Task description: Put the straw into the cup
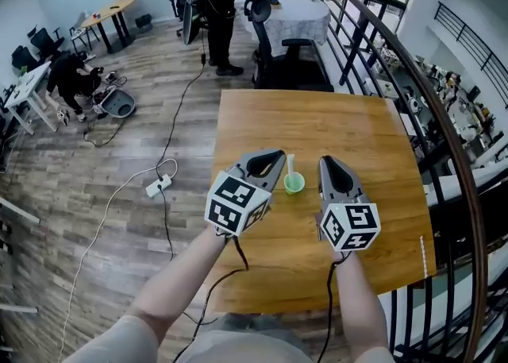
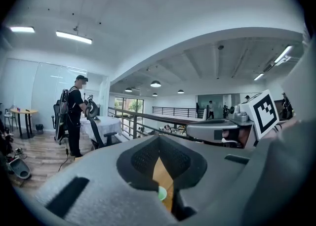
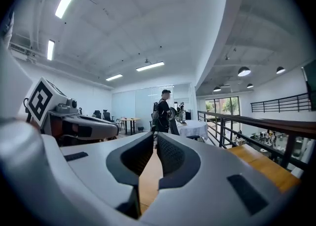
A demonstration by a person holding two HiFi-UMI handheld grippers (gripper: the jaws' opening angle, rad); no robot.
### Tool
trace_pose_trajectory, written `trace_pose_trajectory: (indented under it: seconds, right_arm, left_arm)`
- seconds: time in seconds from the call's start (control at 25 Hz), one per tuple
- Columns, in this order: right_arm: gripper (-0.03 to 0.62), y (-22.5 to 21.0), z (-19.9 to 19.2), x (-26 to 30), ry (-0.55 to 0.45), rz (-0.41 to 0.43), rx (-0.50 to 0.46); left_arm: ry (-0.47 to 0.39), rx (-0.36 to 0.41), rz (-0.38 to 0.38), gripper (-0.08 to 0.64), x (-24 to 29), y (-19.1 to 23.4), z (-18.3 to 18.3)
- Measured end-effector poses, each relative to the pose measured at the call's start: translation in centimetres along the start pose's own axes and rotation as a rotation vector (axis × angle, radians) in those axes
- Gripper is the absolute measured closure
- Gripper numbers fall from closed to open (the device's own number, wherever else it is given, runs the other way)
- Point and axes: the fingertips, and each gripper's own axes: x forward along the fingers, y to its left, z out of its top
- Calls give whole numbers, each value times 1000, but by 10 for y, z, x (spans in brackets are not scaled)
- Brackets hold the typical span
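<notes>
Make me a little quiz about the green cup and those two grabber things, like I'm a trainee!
1. True or false: the straw stands in the green cup.
2. Pick one. The jaws of the right gripper hold: A) nothing B) the straw C) the cup
3. Fill in: the green cup rests on a wooden ____.
Key: 1 true; 2 A; 3 table.
</notes>
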Motion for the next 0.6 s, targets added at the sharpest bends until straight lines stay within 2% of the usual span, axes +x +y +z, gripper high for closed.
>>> trace_pose_trajectory:
  seconds: [0.16,0.24,0.4,0.6]
  right_arm:
    - [558,3,36,-25,-33,-2,27]
    - [558,6,54,-41,-67,1,33]
    - [558,17,91,-78,-136,15,32]
    - [558,37,125,-115,-182,40,-35]
  left_arm:
    - [-136,71,-19,548,-29,-18,55]
    - [-172,101,-17,548,-44,-26,75]
    - [-229,79,-10,548,-72,-42,106]
    - [-293,76,-24,548,-107,-64,130]
